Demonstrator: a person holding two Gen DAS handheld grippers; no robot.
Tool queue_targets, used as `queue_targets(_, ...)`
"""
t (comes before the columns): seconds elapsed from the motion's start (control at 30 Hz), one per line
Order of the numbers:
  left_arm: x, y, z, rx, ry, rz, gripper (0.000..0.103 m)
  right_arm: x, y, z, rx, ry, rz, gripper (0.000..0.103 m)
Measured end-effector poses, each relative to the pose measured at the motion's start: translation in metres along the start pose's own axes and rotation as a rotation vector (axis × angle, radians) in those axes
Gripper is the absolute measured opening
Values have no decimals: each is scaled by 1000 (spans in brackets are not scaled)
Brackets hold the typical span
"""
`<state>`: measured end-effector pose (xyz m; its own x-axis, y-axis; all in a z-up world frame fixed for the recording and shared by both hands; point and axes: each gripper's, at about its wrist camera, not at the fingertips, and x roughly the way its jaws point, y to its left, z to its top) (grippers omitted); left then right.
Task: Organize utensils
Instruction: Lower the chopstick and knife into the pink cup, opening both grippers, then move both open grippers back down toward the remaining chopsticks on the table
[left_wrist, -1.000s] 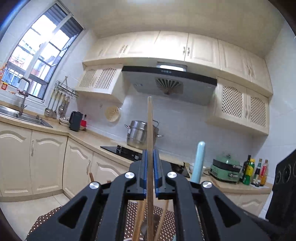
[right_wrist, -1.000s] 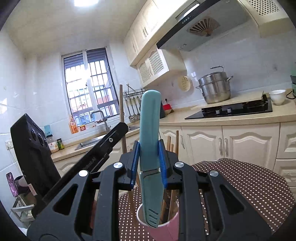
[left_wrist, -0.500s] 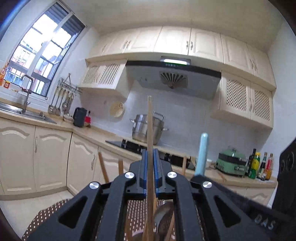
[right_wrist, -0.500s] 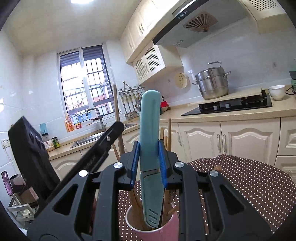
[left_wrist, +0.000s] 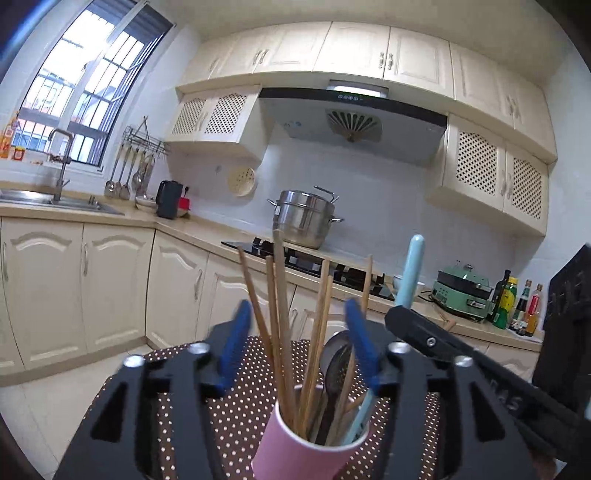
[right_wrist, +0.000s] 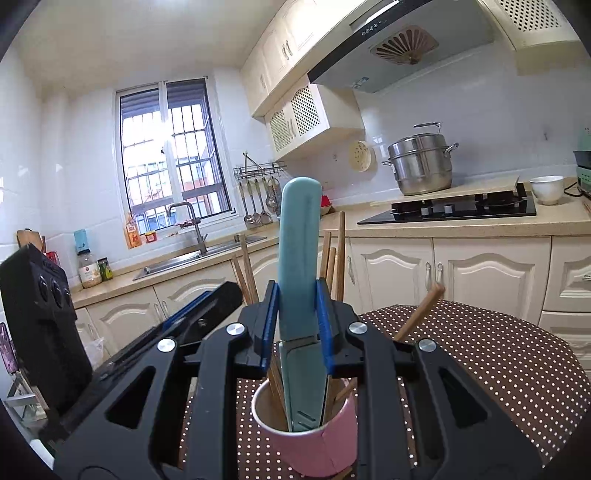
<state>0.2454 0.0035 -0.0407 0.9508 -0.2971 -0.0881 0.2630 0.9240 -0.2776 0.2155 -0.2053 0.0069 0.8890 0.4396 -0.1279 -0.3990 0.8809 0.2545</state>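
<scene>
Left gripper (left_wrist: 295, 343): jaws have just been opening and now stand well apart; the chopsticks rise loose between the blue pads, pressed by neither.
Right gripper (right_wrist: 297, 325): blue pads clamped on the handle of the light-blue knife (right_wrist: 300, 258), handle up, blade pointing down.
Knife blade: its lower end sits inside the pink cup (right_wrist: 314, 443), below the rim.
Knife from the left view: the pale handle (left_wrist: 412, 269) stands up to the right of the open jaws, with the other gripper's black body (left_wrist: 480, 369) reaching in from the right.
Chopsticks (left_wrist: 280, 314): several wooden ones stand in the cup, fanned out and leaning, tops well above the rim.
Spoon (left_wrist: 336, 362): a metal spoon stands bowl-up in the same cup, just right of the chopsticks.
Pink cup from the left view (left_wrist: 295, 439): upright, close below the open jaws.
Stray chopstick (right_wrist: 419, 314): one wooden stick pokes out slantwise to the right of the clamped jaws; whether its foot is in the cup I cannot tell.
Table (right_wrist: 480, 369): round, brown cloth with white dots, the cup standing on it.
Behind: cream cabinets, a steel stockpot (left_wrist: 304, 218) by the black hob (right_wrist: 461, 210), a sink under the window (right_wrist: 170, 155).
</scene>
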Motion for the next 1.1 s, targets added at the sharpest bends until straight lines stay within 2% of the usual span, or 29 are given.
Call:
queue_targets(0.1, -16, 7, 2, -3, -1, 10, 70, -2, 0, -3, -7, 8, -13, 21)
queue_targets(0.27, -35, 14, 6, 0, -6, 49, 74, -4, 6, -11, -37, 29, -31, 21)
queue_targets(0.37, -45, 19, 9, -14, -12, 34, 76, -3, 8, -17, -49, 46, -45, 21)
queue_targets(0.6, -53, 34, 11, -18, 19, 97, 77, -3, 18, -25, -68, 70, -68, 21)
queue_targets(0.83, -53, 38, 11, 35, 74, 168, 78, -1, 25, -33, -72, 95, -98, 21)
queue_targets(1.03, -54, 42, 8, 42, 114, 172, 79, -1, 29, -38, -62, 119, -112, 22)
queue_targets(1.07, -55, 42, 8, 42, 117, 173, 80, -4, 30, -37, -63, 112, -116, 23)
queue_targets(1.1, -55, 42, 8, 42, 118, 173, 80, -6, 30, -37, -65, 106, -120, 31)
